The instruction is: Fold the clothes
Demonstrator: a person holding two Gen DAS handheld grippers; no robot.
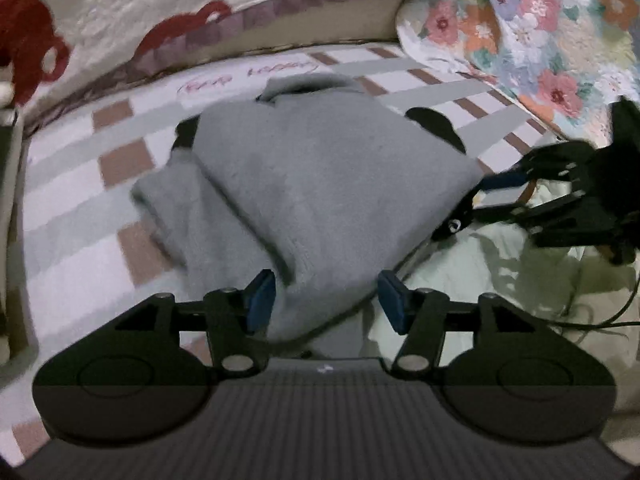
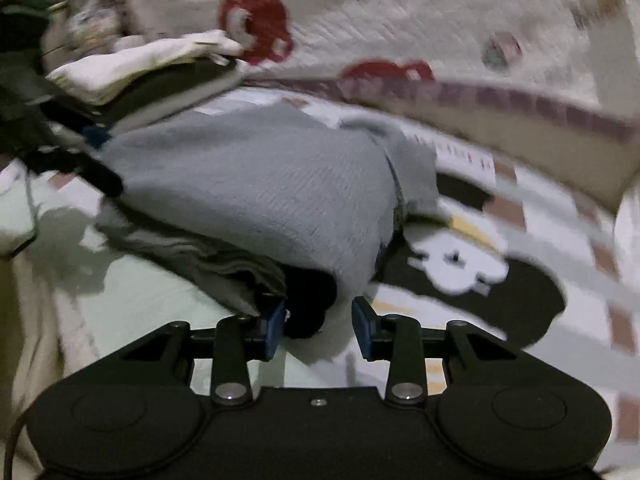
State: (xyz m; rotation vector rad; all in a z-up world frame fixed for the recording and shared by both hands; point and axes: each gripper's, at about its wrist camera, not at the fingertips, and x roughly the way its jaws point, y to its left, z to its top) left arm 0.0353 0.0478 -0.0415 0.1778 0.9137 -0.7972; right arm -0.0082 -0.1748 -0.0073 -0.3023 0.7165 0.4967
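Note:
A grey fleece garment (image 1: 320, 184) lies folded in a thick bundle on a checked bedspread (image 1: 80, 184). Its near corner sits between the blue pads of my left gripper (image 1: 326, 300), whose jaws stand wide apart. My right gripper (image 1: 476, 208) shows at the garment's right edge in the left wrist view. In the right wrist view the garment (image 2: 260, 192) fills the middle, and my right gripper (image 2: 320, 326) is open at its near corner, with dark fabric just ahead of the left pad. My left gripper (image 2: 100, 160) shows at the garment's far left edge.
A white quilt with red bear shapes (image 1: 120, 12) rises behind the bed. A floral quilt (image 1: 552, 40) lies at the right. A stack of folded clothes (image 2: 152, 68) sits at the back left. A pale green sheet (image 1: 480, 280) lies under the garment's near side.

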